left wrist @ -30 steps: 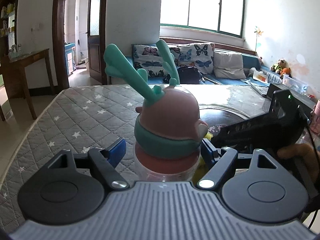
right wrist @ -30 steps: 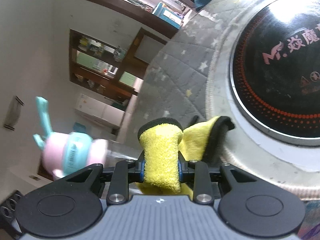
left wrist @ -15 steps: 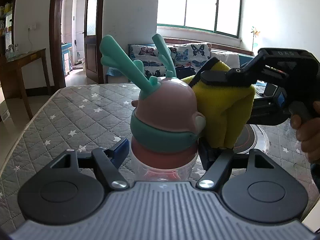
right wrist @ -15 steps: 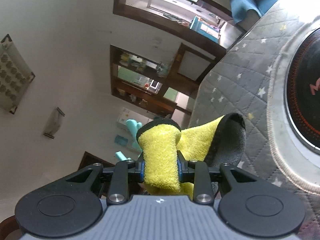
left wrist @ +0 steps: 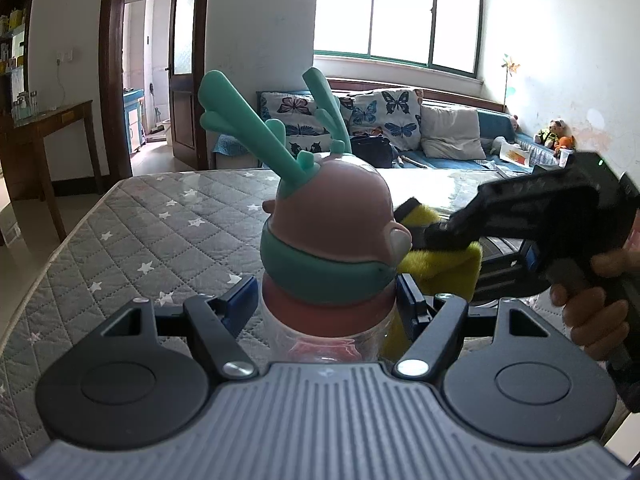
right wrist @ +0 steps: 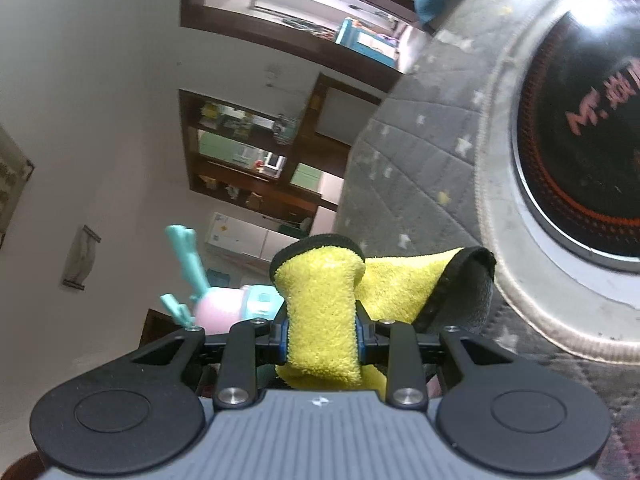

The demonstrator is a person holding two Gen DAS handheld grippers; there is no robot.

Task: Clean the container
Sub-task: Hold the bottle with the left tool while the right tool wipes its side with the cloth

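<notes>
We see the container (left wrist: pixel 328 256), an antlered bottle, pinched upright in the left tool (left wrist: pixel 326 300) above the quilted bed's near edge. The yellow cloth (left wrist: pixel 440 268), clamped in the right tool (right wrist: pixel 322 338), has dropped from the lid to its right flank, so wiping appears under way.

Legible marking appears only in the right wrist view. The round black glass cooktop (right wrist: pixel 580 152), at the 2 o'clock edge of that view, carries pinkish-red lettering: a stylised "M", followed by Chinese characters that run out of the picture and cannot be read with certainty. A ring of small red-orange marks encircles the glass; it holds no readable characters.

The grey housing of the right tool (right wrist: pixel 322 344) bears a small white emblem at 6 o'clock, without letters. The left wrist view shows no readable text.
</notes>
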